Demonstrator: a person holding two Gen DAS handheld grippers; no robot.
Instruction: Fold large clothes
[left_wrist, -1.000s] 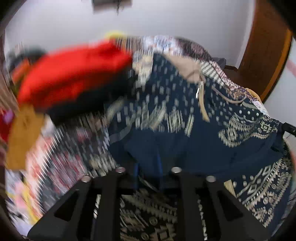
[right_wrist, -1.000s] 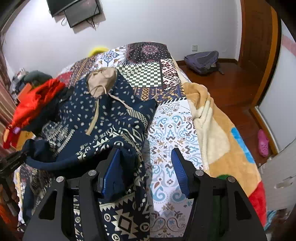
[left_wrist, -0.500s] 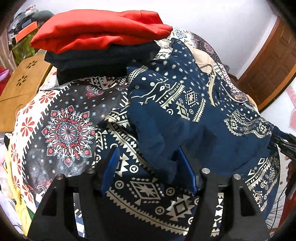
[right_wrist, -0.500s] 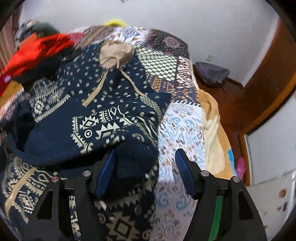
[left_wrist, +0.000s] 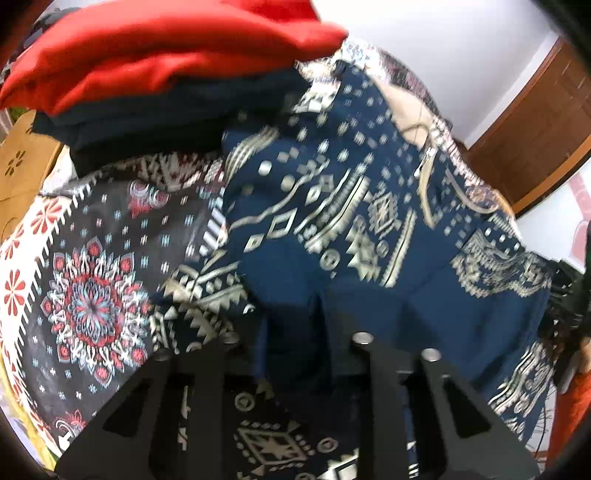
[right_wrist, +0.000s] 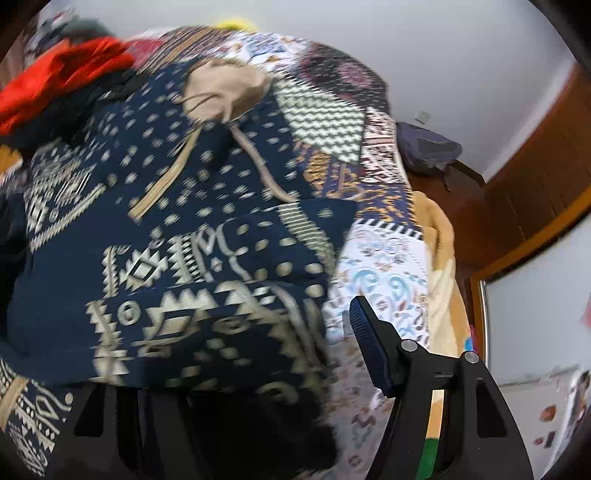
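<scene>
A navy hoodie with a cream pattern (left_wrist: 351, 236) lies spread on the patchwork bed, its tan-lined hood (right_wrist: 221, 88) at the far end. In the left wrist view my left gripper (left_wrist: 295, 343) sits low at the hoodie's near edge, with navy cloth bunched between its fingers. In the right wrist view the hoodie (right_wrist: 184, 266) fills the left half. My right gripper (right_wrist: 258, 350) is wide open: the hoodie's folded sleeve covers its left finger, and the right finger's blue pad (right_wrist: 365, 343) stands free.
A folded stack with a red garment (left_wrist: 166, 48) on dark ones (left_wrist: 155, 118) sits at the hoodie's far left. A patchwork bedspread (right_wrist: 384, 266) and a beige blanket (right_wrist: 439, 258) cover the bed's right side. A backpack (right_wrist: 428, 147) lies on the wooden floor by a door.
Both grippers have moved forward and lower over the hoodie. The left gripper's fingers have closed in on the navy cloth. The hoodie's fold now covers the right gripper's left finger.
</scene>
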